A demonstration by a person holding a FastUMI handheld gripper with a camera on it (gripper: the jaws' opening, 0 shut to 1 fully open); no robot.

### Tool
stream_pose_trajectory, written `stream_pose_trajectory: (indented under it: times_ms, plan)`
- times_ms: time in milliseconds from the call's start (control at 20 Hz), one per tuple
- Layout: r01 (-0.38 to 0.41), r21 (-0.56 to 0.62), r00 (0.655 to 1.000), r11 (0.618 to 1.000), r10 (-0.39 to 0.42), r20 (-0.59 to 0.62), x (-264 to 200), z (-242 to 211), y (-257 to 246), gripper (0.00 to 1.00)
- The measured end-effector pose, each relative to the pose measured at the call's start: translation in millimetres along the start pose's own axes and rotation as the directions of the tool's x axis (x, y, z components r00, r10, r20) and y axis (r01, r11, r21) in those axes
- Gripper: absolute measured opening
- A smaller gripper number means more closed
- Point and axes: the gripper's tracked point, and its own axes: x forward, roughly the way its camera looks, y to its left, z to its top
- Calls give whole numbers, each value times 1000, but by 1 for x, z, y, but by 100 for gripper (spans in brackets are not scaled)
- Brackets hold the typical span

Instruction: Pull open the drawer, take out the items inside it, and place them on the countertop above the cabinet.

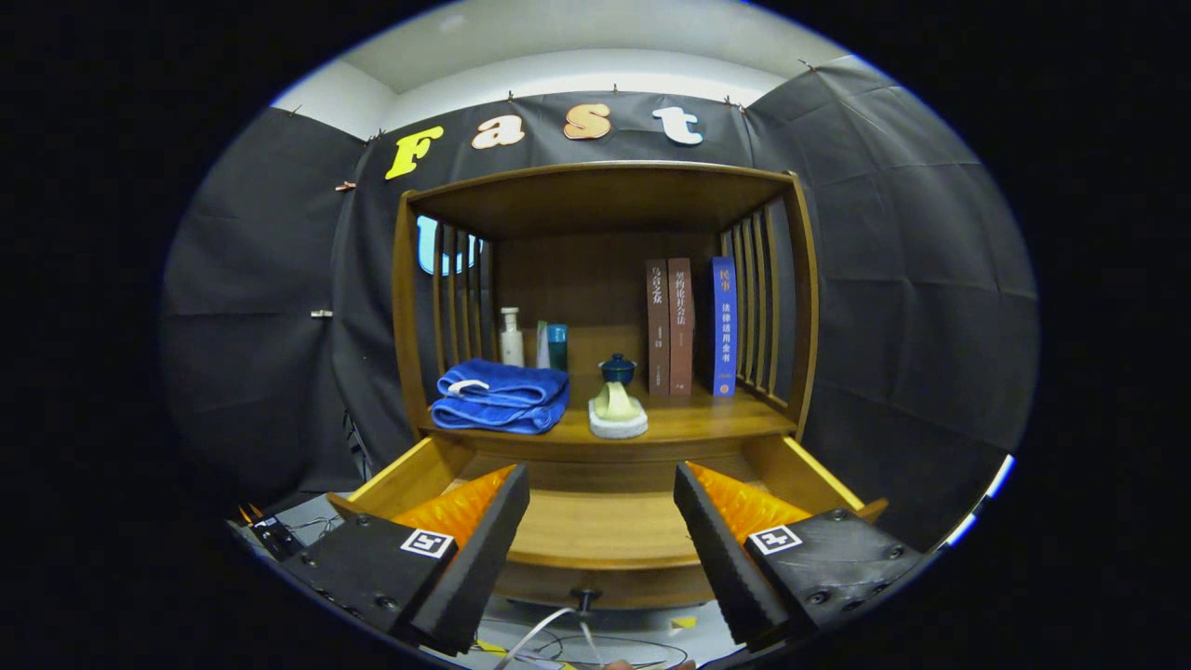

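Observation:
The wooden drawer (605, 544) stands pulled out below the cabinet's countertop (689, 423), and its visible floor is bare wood. Its small dark knob (585, 596) shows at the front, between my fingers. My gripper (602, 489) is open above the drawer with nothing between the fingers. On the countertop beyond the fingers lie a folded blue towel (502, 395) and a pale green and white item (617, 411) just to its right. A small dark blue lidded pot (617, 368) sits behind that item.
Three upright books (693, 326) stand at the right of the shelf, and a white bottle (511, 337) with a teal container (556, 346) at the back left. Slatted wooden sides enclose the shelf. Cables (549, 633) lie on the floor below the drawer front.

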Motion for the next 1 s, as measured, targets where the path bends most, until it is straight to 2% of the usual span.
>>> stream_pose_trajectory:
  times_ms: [400, 500, 650, 750, 1000]
  plan:
    - [-81, -28, 997, 996, 81, 15, 2, -29, 51, 100]
    - [-71, -66, 997, 995, 71, 0, 1, -42, 59, 100]
    - [-51, -38, 999, 998, 51, 9, -5, -59, 58, 100]
    - [-23, -19, 999, 1000, 23, 21, -9, -69, 48, 100]
    - [51, -55, 999, 997, -50, 19, -12, -96, 18, 99]
